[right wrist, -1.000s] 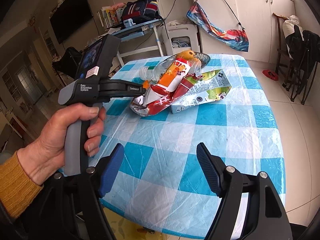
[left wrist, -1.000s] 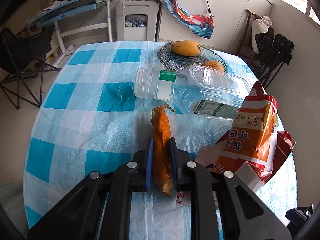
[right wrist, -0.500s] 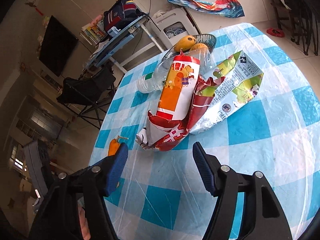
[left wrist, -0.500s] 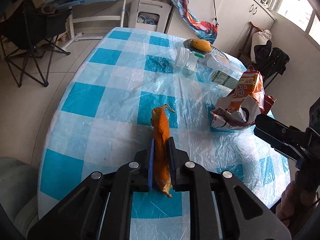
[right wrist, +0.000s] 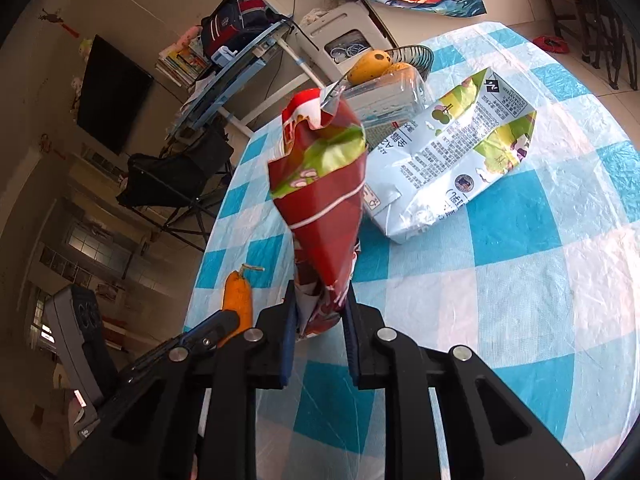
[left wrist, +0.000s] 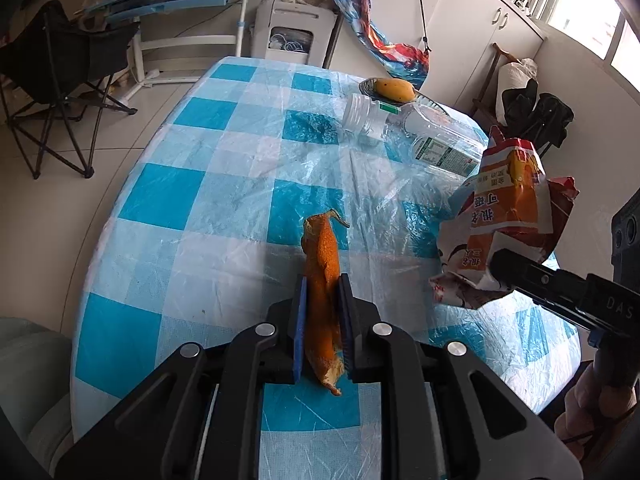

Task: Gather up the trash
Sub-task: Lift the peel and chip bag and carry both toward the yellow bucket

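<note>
The red snack bag (right wrist: 320,200) is standing up at frame centre, pinched at its bottom end by the right gripper (right wrist: 318,320), whose jaws have just been closing on it. The left gripper (left wrist: 322,320) is clamping an orange peel (left wrist: 322,276) above the checked table (left wrist: 192,200), at lower centre.

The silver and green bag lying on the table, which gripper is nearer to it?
Right. The right gripper, shut on the red snack bag, sits just beside the silver and green bag. The left gripper, holding the orange peel, is farther away across the table.
</note>
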`<action>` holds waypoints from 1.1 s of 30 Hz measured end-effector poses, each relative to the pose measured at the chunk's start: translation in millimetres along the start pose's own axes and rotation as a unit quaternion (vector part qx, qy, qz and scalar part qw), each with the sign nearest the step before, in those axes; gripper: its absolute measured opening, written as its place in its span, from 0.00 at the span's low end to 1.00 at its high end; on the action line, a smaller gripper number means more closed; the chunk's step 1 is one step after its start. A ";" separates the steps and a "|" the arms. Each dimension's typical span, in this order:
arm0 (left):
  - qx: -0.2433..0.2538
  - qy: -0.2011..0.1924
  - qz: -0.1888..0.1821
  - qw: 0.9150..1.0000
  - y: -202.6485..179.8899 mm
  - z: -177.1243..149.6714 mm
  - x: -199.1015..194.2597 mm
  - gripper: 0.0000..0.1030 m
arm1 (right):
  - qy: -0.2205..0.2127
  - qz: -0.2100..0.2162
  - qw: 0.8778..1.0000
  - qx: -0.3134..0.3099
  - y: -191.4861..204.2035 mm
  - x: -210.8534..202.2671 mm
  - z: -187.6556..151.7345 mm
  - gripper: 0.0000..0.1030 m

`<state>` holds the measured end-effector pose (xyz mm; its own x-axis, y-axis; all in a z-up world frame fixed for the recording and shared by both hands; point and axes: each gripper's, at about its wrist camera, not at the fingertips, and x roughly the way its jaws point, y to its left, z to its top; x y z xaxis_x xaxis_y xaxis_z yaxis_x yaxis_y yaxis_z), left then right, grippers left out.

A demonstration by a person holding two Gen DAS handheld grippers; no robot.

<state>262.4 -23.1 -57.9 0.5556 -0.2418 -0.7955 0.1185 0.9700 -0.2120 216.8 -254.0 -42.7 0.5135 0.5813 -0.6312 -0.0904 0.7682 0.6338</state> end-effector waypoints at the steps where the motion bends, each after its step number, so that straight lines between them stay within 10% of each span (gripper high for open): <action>1: 0.004 -0.001 0.002 1.000 -1.1 -1.3 -2.1 0.14 | 0.011 0.009 1.000 -0.004 -0.3 -6.5 -4.8 0.21; 6: 0.007 0.002 -0.003 1.000 -3.6 -14.8 -10.7 0.14 | 0.072 0.020 0.997 -0.011 -19.7 -25.9 -27.1 0.22; 17: 0.001 0.003 -0.002 1.000 -4.7 -31.2 -10.1 0.32 | 0.020 0.027 0.997 0.068 -57.1 -39.1 -32.3 0.57; 33: 0.019 -0.015 0.018 1.000 -15.4 -32.7 -7.3 0.34 | -0.026 0.058 0.994 0.093 -66.7 -41.8 -31.6 0.32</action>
<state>229.6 -37.0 -67.4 0.5851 -0.2064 -0.7843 0.1287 0.9784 -0.1615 174.3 -321.0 -72.7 0.5531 0.6439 -0.5287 0.0062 0.6314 0.7754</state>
